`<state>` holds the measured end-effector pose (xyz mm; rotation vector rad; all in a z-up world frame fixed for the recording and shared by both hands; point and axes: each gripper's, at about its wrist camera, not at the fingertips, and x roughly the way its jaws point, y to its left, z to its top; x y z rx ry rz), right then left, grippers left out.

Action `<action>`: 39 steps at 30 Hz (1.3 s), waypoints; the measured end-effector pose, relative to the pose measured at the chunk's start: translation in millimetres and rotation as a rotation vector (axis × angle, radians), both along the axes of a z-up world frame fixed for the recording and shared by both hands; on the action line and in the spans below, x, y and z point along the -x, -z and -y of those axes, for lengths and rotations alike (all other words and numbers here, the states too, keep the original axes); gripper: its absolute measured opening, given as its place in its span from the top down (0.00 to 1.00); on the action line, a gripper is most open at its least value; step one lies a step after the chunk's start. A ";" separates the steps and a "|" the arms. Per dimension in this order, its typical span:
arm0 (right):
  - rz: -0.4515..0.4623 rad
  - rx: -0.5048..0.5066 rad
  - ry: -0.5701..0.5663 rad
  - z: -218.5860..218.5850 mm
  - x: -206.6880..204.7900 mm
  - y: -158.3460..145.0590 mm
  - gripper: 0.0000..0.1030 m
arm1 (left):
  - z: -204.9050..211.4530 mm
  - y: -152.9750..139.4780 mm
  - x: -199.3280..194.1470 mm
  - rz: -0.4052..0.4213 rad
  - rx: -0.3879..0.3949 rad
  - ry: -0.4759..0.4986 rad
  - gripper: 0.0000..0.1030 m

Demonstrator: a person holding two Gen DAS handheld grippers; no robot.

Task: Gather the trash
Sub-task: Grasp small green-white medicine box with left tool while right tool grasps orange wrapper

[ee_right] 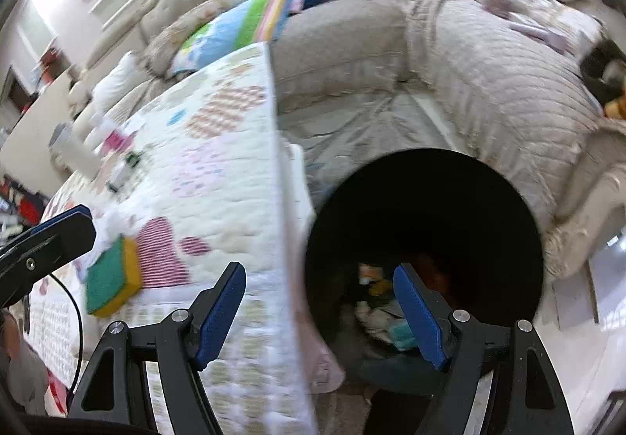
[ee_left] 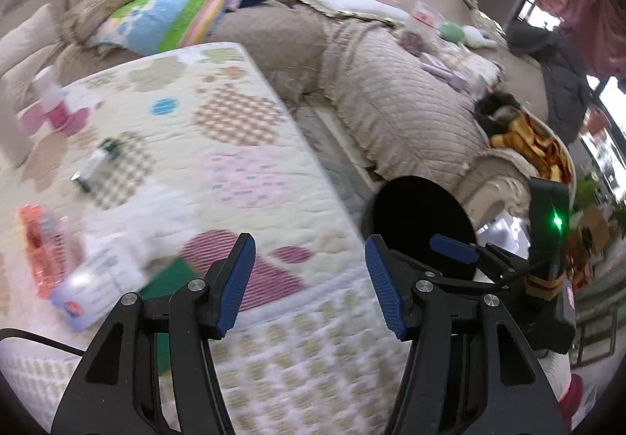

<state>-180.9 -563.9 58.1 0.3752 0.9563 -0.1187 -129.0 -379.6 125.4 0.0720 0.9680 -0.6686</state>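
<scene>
A black round trash bin [ee_right: 422, 208] stands on the floor beside the quilt-covered table [ee_right: 219, 176]; several pieces of trash [ee_right: 383, 313] lie at its bottom. My right gripper [ee_right: 319, 311] is open and empty, over the table edge and the bin's mouth. My left gripper [ee_left: 309, 284] is open and empty above the table's near corner, with the bin [ee_left: 418, 219] just right of it. On the table lie a green and yellow sponge [ee_right: 111, 278], a white wrapper [ee_left: 98, 278], an orange packet [ee_left: 37, 247] and a small bottle [ee_left: 94, 165]. The right gripper also shows in the left wrist view [ee_left: 457, 249].
A beige sofa [ee_left: 391, 102] with pillows, a striped blanket [ee_left: 176, 16] and small items wraps behind the table and bin. A pink-capped bottle [ee_left: 51, 98] and a white cylinder [ee_right: 74, 153] stand at the table's far left. A narrow floor strip runs between table and sofa.
</scene>
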 end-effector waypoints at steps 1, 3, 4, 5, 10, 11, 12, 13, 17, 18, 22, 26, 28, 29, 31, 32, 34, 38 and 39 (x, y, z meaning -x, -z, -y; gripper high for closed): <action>0.007 0.001 -0.022 -9.5 -5.7 -2.0 0.26 | -11.1 -0.3 -3.2 -0.001 0.001 -0.020 0.44; 0.023 0.004 -0.058 -26.1 -14.4 -5.8 0.26 | -30.0 -0.7 -8.9 -0.001 -0.001 -0.054 0.44; 0.026 0.004 -0.077 -34.4 -18.8 -7.0 0.26 | -41.6 -0.8 -12.0 0.000 -0.006 -0.074 0.45; 0.027 0.005 -0.092 -42.0 -23.7 -8.1 0.26 | -53.1 -0.6 -15.3 0.002 -0.009 -0.092 0.45; 0.040 -0.002 -0.191 -85.7 -48.3 -13.1 0.26 | -111.4 3.5 -33.2 0.002 -0.025 -0.189 0.45; 0.042 -0.004 -0.216 -96.7 -54.4 -14.5 0.25 | -123.4 4.6 -36.7 0.000 -0.025 -0.210 0.45; 0.044 -0.003 -0.230 -104.3 -57.5 -15.3 0.26 | -136.7 5.9 -40.6 -0.001 -0.026 -0.234 0.45; 0.045 0.000 -0.250 -114.6 -63.1 -16.7 0.26 | -150.4 7.4 -44.9 -0.001 -0.030 -0.259 0.45; 0.052 0.011 -0.326 -153.2 -85.4 -21.1 0.26 | -193.8 15.4 -59.3 -0.009 -0.054 -0.345 0.45; 0.052 0.011 -0.336 -158.9 -88.8 -21.9 0.26 | -206.7 18.8 -63.4 -0.014 -0.062 -0.369 0.45; 0.059 0.000 -0.391 -188.7 -106.5 -25.7 0.26 | -238.9 30.5 -72.5 -0.034 -0.080 -0.419 0.45; 0.060 -0.028 -0.435 -213.8 -123.2 -26.7 0.26 | -263.5 39.8 -76.6 -0.051 -0.089 -0.458 0.45; 0.060 -0.033 -0.459 -229.2 -132.1 -26.9 0.26 | -273.6 43.0 -78.1 -0.056 -0.091 -0.475 0.45; 0.058 -0.041 -0.471 -236.1 -136.4 -26.6 0.26 | -278.3 44.3 -79.0 -0.059 -0.089 -0.483 0.45; 0.048 -0.064 -0.498 -251.4 -146.2 -23.6 0.26 | -285.1 45.5 -80.2 -0.063 -0.085 -0.495 0.45; 0.041 -0.071 -0.506 -257.6 -150.3 -21.4 0.26 | -288.9 46.1 -80.6 -0.064 -0.084 -0.501 0.45; 0.022 -0.086 -0.523 -271.7 -158.7 -14.3 0.26 | -294.2 46.2 -81.3 -0.064 -0.082 -0.508 0.45; -0.029 -0.096 -0.523 -293.3 -175.4 6.5 0.25 | -302.6 46.9 -83.1 -0.065 -0.079 -0.518 0.45; -0.039 -0.102 -0.517 -298.3 -179.5 12.8 0.25 | -304.1 47.2 -83.6 -0.065 -0.078 -0.520 0.45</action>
